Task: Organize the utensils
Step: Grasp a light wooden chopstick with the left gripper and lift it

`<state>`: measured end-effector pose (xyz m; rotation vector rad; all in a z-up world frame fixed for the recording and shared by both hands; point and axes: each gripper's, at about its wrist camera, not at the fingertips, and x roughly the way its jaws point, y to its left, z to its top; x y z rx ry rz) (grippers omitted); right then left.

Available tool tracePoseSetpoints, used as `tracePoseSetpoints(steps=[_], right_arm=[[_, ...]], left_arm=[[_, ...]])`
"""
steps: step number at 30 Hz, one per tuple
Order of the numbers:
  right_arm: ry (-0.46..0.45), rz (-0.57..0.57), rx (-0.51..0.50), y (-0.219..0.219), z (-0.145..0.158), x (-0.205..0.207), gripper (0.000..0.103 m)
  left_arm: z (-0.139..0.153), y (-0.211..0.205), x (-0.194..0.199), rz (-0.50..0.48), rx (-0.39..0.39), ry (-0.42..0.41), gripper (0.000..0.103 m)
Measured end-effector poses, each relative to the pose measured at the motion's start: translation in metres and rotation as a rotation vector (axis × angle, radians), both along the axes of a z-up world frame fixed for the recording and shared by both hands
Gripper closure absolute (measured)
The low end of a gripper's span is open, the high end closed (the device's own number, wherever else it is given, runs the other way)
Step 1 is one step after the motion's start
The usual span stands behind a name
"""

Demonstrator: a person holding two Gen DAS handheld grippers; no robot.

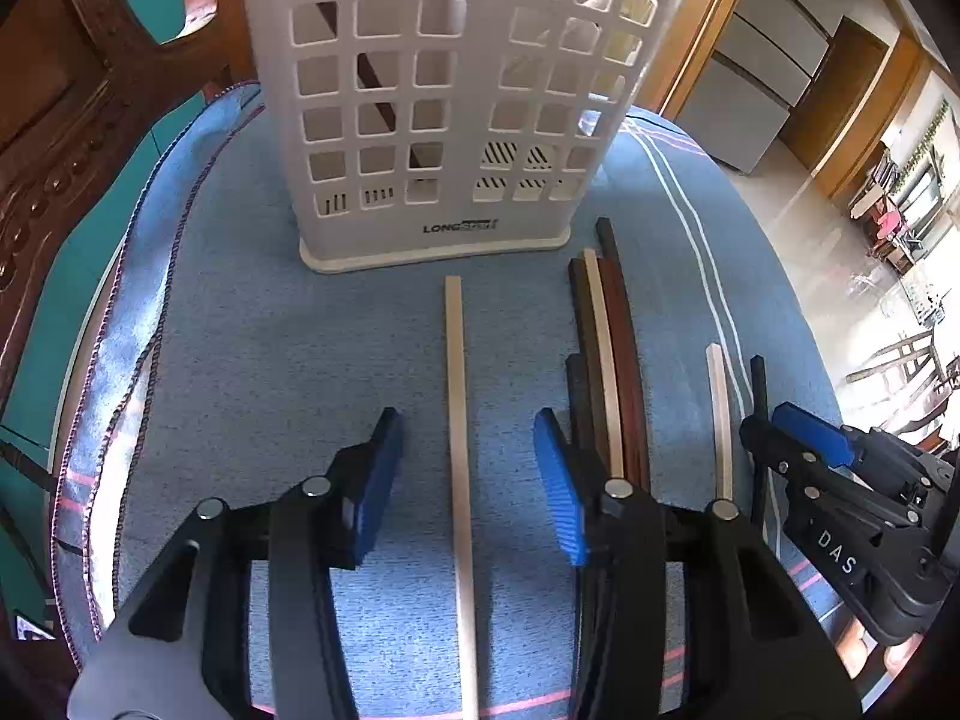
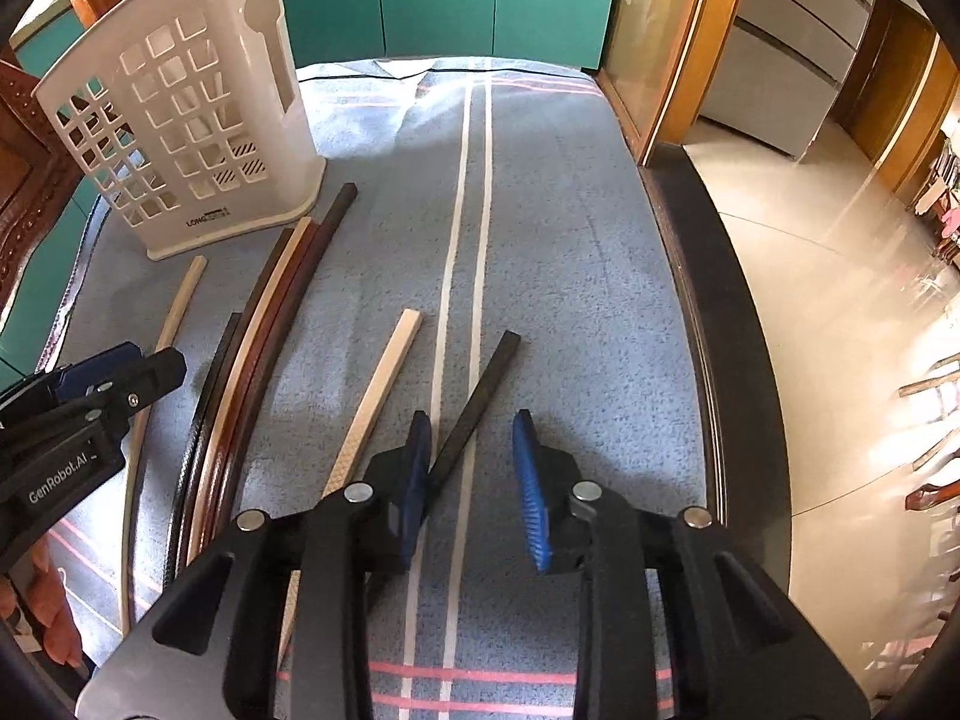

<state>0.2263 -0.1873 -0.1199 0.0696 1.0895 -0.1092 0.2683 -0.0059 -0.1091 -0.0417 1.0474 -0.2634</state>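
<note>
**Chopsticks on the blue cloth, both tongs spread wide**

Near ends of the chopsticks run under the tool bodies or off the frame, so none shows at full length. Inside the white holder (image 1: 432, 120), a dark stick is seen only in pieces through the grid holes.

The left tongs (image 1: 474, 480) stand wide, straddling a pale chopstick (image 1: 459, 450) without touching it. The right tongs (image 2: 474, 480) are wide too, with a black chopstick (image 2: 480, 396) lying between them, hard against the left pad.

A bundle of dark, pale and reddish sticks (image 1: 606, 360) lies just right of the left tongs. Only the right wrist view shows the desk edge (image 2: 708, 312) and a spoon-shaped cutout on the holder's side.

Legible writing: "LONG" on the holder, "DAS" and "GenRobot.AI" on the tools.
</note>
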Motion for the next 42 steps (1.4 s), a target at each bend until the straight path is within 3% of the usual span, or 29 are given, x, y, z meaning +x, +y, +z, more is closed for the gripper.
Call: tracePoseSetpoints(steps=[8, 42], right_arm=[[-0.009, -0.003, -0.001, 0.003, 0.000, 0.001, 0.071], [-0.018, -0.007, -0.026, 0.007, 0.000, 0.001, 0.069]], left_arm=[[-0.002, -0.012, 0.000, -0.015, 0.049, -0.023, 0.053], [-0.006, -0.030, -0.006, -0.032, 0.118, -0.057, 0.051]])
